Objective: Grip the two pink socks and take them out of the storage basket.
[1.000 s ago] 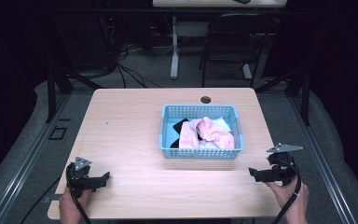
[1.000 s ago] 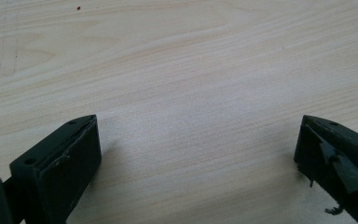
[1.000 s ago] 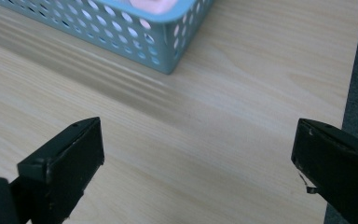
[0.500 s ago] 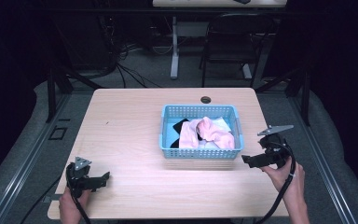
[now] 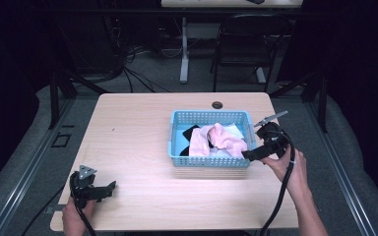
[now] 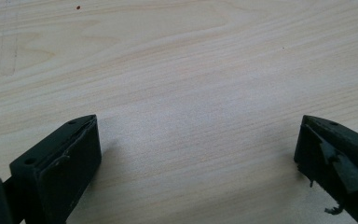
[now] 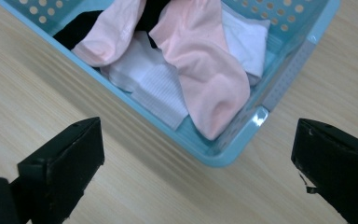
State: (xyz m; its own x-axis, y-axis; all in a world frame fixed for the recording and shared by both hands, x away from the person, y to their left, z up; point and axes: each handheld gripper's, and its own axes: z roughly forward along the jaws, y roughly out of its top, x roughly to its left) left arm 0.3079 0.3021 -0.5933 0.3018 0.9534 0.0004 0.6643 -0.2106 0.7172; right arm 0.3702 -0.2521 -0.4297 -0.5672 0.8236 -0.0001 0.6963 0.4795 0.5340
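A: Where's the pink sock [image 7: 205,74]?

B: In the light-blue perforated basket [image 5: 209,161], draped over the other laundry. In the right gripper view its toe end lies down by the basket's nearest corner, on top of a white ribbed sock [image 7: 154,88]. A second pink piece [image 7: 107,37] lies beside it, with black fabric [image 7: 77,28] under that and another white piece [image 7: 244,39] against the far wall.

A: And the basket itself?

B: It sits on the light wooden table [image 5: 128,132], right of centre, toward the far half. A small round cable hole [image 5: 217,105] in the tabletop lies just behind it.

A: How close is the right gripper [image 5: 250,154]?

B: Held above the table just beside the basket's near right corner, jaws pointing at it. In its own view the jaws are spread wide with the corner and the pink toe between them, farther off. Nothing is held and nothing is touched. The person's right hand [image 5: 288,164] grips it from behind, and the cable [image 5: 280,196] trails back toward the table's near edge.

A: The left gripper [image 5: 109,187]?

B: Well apart, low at the table's near left corner, in the left hand [image 5: 74,216]. Its jaws are also spread wide over bare wood, with nothing between them.
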